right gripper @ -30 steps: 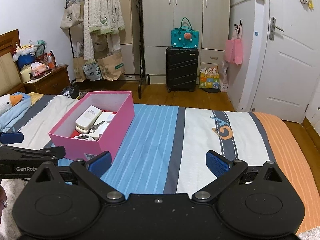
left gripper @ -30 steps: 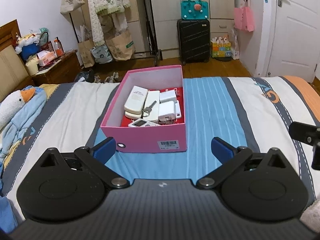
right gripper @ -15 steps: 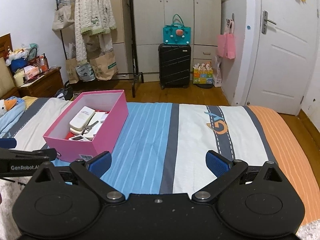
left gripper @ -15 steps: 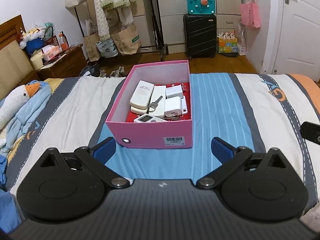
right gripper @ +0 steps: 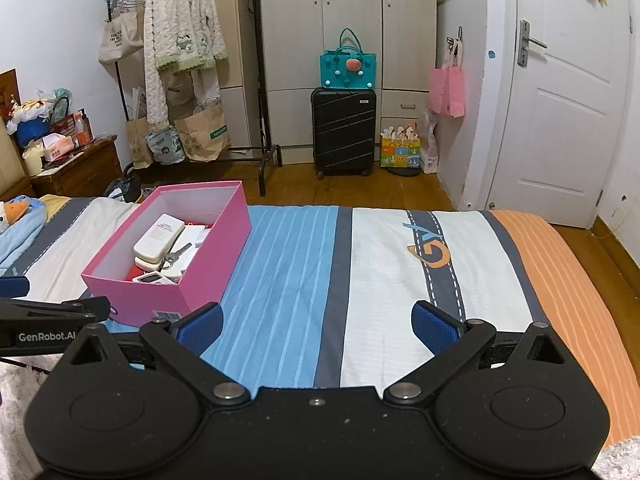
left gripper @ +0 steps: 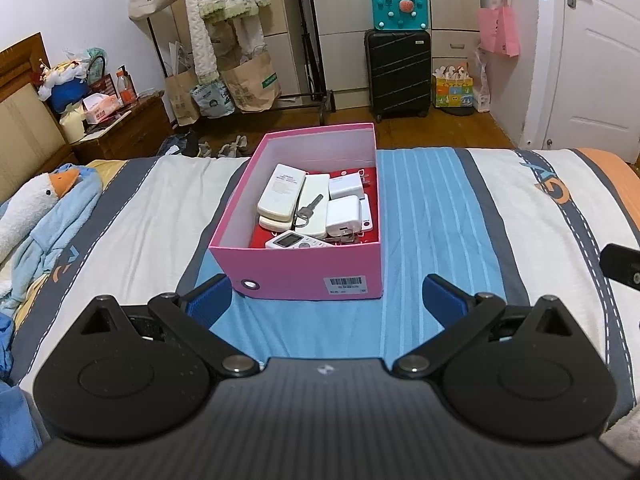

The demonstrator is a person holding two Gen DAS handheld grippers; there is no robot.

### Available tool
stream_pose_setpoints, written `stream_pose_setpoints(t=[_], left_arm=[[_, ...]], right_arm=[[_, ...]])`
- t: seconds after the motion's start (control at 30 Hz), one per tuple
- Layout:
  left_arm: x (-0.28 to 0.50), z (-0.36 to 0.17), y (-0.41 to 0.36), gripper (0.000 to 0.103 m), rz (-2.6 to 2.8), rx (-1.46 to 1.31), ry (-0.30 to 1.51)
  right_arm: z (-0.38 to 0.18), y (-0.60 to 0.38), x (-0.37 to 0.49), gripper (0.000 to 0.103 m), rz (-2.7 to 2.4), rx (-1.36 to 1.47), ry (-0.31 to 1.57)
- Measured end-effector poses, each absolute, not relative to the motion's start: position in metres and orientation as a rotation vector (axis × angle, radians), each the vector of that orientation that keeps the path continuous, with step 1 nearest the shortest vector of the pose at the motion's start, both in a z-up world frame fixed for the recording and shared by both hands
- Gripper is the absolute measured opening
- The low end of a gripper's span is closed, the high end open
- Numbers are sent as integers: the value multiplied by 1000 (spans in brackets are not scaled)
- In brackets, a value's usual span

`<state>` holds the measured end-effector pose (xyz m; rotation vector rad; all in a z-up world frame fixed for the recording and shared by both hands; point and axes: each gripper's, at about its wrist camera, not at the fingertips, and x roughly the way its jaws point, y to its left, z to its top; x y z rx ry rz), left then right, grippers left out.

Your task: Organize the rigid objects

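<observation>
The pink box [left gripper: 304, 216] sits mid-frame on the bed [left gripper: 432, 208], holding remotes [left gripper: 280, 190], chargers [left gripper: 344, 216] and a key [left gripper: 308, 208]. Left gripper [left gripper: 326, 294] and right gripper [right gripper: 316, 322] both gape empty. Reaching in carelessly could snag the loose key or shove the box.

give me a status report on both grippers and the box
Left gripper open, empty, facing pink box. Right gripper open, empty, over striped bedspread. Box holds remotes, chargers, key. Nothing in the way.
</observation>
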<state>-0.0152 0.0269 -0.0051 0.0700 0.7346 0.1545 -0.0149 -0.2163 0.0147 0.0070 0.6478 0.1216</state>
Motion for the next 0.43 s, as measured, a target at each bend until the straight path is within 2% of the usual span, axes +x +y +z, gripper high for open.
stream_pose_setpoints(t=[0.43], left_arm=[[-15, -5, 22, 103, 151, 97, 729]], right_arm=[[13, -218, -14, 102, 86, -1, 642]])
